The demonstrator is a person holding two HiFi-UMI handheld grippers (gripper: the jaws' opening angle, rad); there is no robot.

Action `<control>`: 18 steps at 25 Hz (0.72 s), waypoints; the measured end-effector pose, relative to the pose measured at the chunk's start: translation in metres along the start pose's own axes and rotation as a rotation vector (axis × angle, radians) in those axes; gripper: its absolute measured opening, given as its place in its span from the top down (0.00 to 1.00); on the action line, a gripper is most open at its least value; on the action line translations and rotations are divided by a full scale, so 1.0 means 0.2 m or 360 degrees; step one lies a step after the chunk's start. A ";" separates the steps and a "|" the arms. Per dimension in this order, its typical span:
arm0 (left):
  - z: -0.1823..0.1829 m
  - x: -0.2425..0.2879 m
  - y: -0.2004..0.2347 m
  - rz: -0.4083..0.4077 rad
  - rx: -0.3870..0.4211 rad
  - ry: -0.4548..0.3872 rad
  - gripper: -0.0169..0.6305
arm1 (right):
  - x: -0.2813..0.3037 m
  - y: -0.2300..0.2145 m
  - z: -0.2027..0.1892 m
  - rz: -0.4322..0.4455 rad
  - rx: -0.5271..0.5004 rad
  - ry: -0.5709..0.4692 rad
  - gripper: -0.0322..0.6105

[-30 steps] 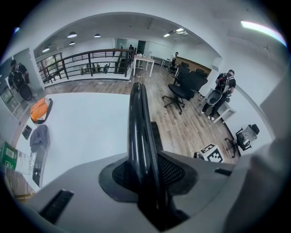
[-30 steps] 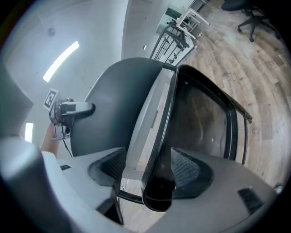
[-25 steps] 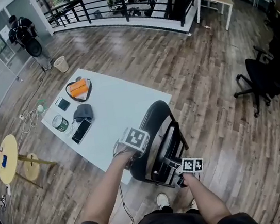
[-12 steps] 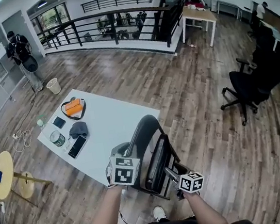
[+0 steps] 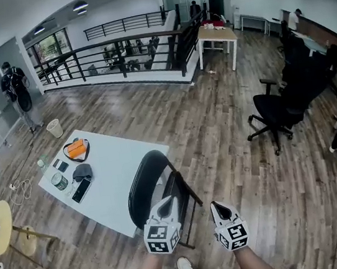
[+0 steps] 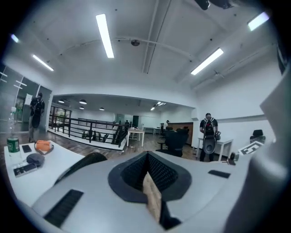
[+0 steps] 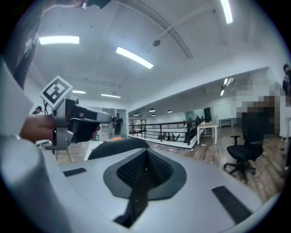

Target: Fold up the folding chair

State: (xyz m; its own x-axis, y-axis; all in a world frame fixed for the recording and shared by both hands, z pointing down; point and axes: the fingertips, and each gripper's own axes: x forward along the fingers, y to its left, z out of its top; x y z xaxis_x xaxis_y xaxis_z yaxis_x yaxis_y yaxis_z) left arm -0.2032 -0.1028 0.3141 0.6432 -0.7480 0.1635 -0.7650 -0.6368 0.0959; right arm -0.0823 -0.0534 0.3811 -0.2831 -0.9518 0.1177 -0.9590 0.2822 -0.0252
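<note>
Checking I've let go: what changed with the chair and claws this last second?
Left claw and right claw came off the folding chair, rose clear and shut empty. The chair still stands beside the white table; items on it stayed put.

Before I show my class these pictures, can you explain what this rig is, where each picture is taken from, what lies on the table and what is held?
No robot here: a person holds a two-jaw tool in each hand, the left gripper and the right gripper. The wide picture comes from a camera on the person's head; the other two cameras ride on the grippers and look along their jaws. Both grippers are shut and empty. The black folding chair, apparently folded, stands beside the white table, which carries a can, a phone, a dark cap and something orange.
</note>
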 end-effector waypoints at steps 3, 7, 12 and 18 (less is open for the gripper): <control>-0.08 -0.01 -0.32 -0.0105 -0.0056 -0.0043 0.97 | -0.31 -0.20 0.05 -0.0241 -0.0114 -0.0062 0.93; -0.18 -0.03 -0.69 -0.0238 -0.0053 -0.0030 0.97 | -0.73 -0.37 0.07 -0.0446 -0.0111 -0.0104 0.93; -0.24 -0.15 -1.03 -0.0343 -0.0041 -0.0014 0.97 | -1.17 -0.44 0.08 -0.0614 -0.0144 -0.0129 0.93; -0.35 -0.39 -1.31 -0.0367 -0.0039 -0.0024 0.97 | -1.58 -0.38 0.04 -0.0710 -0.0188 -0.0134 0.93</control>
State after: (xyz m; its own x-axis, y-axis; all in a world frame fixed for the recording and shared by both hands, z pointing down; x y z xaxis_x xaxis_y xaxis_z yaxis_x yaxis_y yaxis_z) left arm -0.0544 0.1358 0.3439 0.8015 -0.5859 0.1197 -0.5980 -0.7868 0.1531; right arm 0.0799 0.2251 0.3382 0.1523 -0.9883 0.0103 -0.9810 -0.1499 0.1231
